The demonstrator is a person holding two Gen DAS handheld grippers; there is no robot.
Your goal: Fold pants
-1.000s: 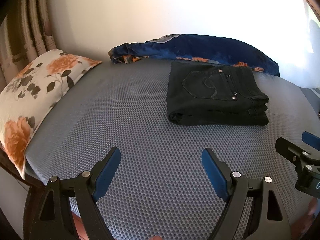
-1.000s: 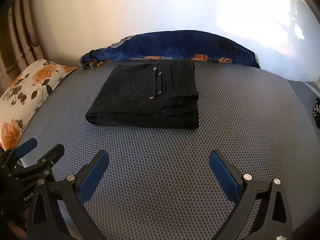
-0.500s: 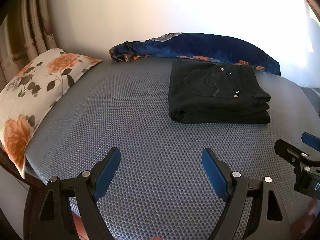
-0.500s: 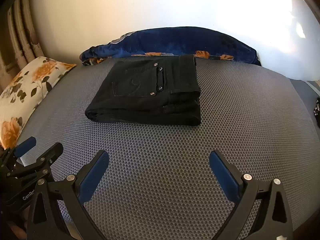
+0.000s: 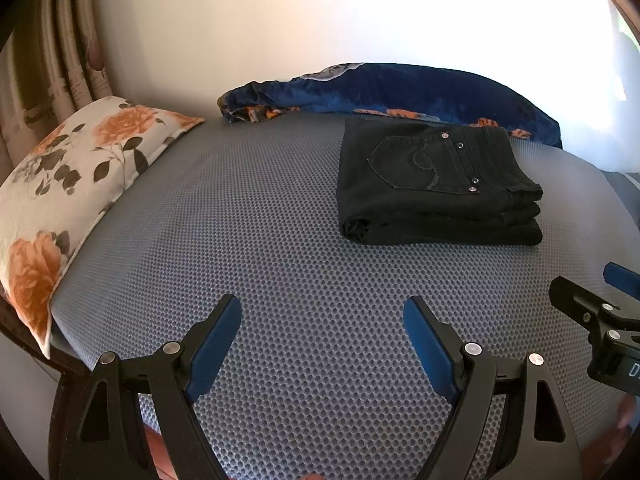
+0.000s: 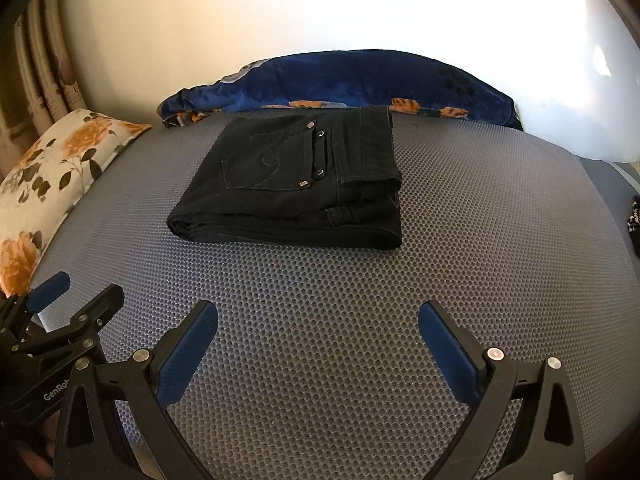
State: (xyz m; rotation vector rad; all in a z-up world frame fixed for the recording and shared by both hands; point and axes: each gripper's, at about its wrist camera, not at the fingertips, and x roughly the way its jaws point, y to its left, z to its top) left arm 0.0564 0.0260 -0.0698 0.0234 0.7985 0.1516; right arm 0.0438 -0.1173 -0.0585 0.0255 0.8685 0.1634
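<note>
The black pants (image 6: 296,184) lie folded into a thick, neat rectangle on the grey dotted mattress (image 6: 320,300); the back pocket with its small metal rivets faces up, and the stacked layers show along the near edge. In the right wrist view the pants sit in the upper middle of the frame; in the left wrist view they (image 5: 436,184) sit in the upper right. Nothing touches them.

Just behind the pants, against the pale wall, a dark blue blanket (image 6: 352,84) with orange flowers lies bunched along the far edge of the mattress; it seems to touch the far side of the pants, but I cannot tell for sure. At the left of both frames rests a white pillow (image 5: 80,184) with orange roses, well apart from the pants; behind it hangs a beige curtain (image 5: 60,60).

The left gripper (image 5: 322,340) is at the bottom of its frame with its blue pads wide apart and only mattress between them; the right gripper (image 6: 318,344) stands the same way, pads wide apart and holding nothing. Both are over the near part of the mattress, well short of the pants.
</note>
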